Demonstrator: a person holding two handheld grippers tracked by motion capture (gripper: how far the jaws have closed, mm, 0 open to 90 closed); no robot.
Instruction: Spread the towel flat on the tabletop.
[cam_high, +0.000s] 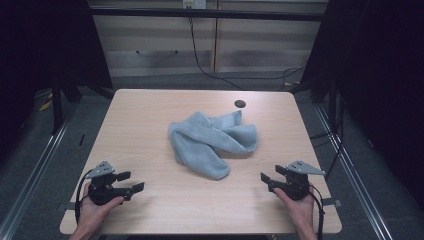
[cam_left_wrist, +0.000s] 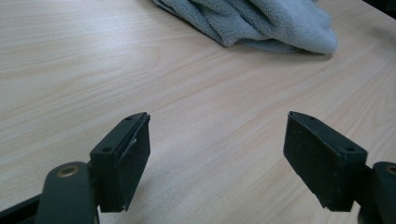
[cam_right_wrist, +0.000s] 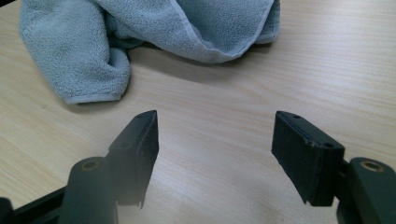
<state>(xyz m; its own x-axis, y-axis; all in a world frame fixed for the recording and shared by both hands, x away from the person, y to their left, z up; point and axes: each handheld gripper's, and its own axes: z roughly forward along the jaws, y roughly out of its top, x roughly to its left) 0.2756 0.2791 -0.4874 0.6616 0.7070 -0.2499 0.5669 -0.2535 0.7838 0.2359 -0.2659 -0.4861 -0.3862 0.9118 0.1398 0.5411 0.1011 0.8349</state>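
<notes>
The left gripper (cam_high: 131, 182) and right gripper (cam_high: 268, 179) rest spread and empty at the table's (cam_high: 150, 115) near corners; the crumpled towel (cam_high: 212, 140) lies mid-table, well apart; its hemmed edge (cam_right_wrist: 219, 55) is plain in the right gripper view.

So my towel (cam_high: 212, 142) sits mid-table (cam_high: 150, 115), left gripper (cam_high: 131, 182) near-left of it, right gripper (cam_high: 268, 180) near-right, hole (cam_high: 240, 104) behind it.
</notes>
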